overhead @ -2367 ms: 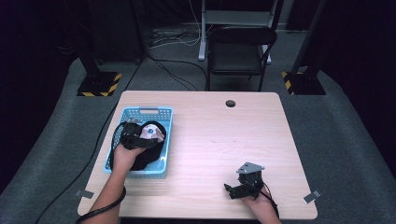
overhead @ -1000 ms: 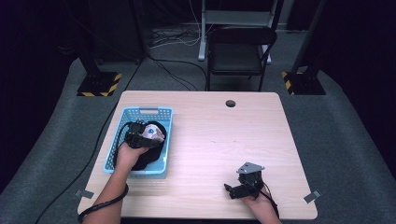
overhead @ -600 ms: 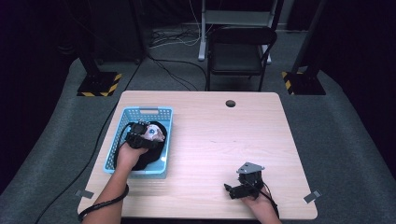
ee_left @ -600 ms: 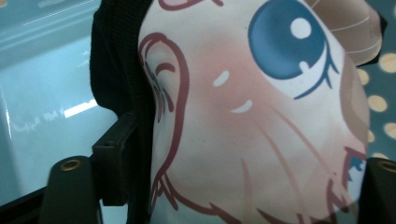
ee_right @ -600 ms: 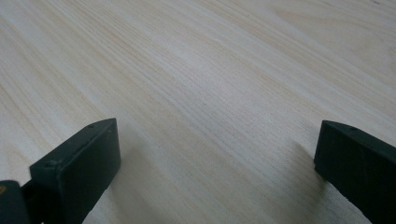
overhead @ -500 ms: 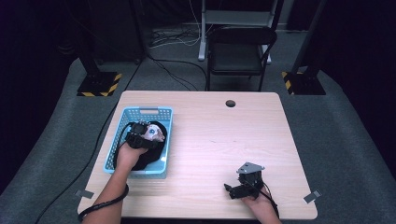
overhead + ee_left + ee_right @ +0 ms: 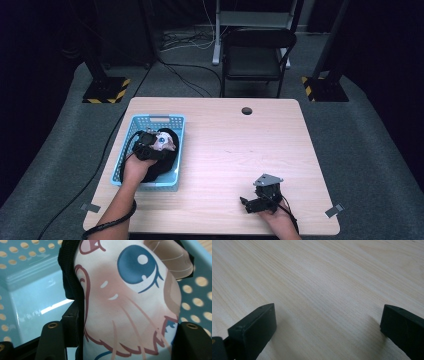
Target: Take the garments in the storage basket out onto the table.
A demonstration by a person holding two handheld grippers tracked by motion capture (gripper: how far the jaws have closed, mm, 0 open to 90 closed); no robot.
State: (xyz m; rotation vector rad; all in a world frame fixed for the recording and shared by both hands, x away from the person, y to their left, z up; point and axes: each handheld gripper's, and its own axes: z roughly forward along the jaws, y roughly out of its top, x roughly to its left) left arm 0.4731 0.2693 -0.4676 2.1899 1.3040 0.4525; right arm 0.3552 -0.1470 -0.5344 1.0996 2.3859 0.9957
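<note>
high view overlooking the table [image 7: 225, 150]; gripper views close on basket [image 7: 30, 277] and tabletop

Behind the wooden table [image 7: 240, 150], a black chair [image 7: 254, 57] on grey carpet [image 7: 370, 145] — cables [image 7: 185, 45] trailing past. Yellow-and-black striped stand bases [image 7: 106, 91] left and right. Tape strips [image 7: 334, 210] near the table's near corners — pale.
</note>
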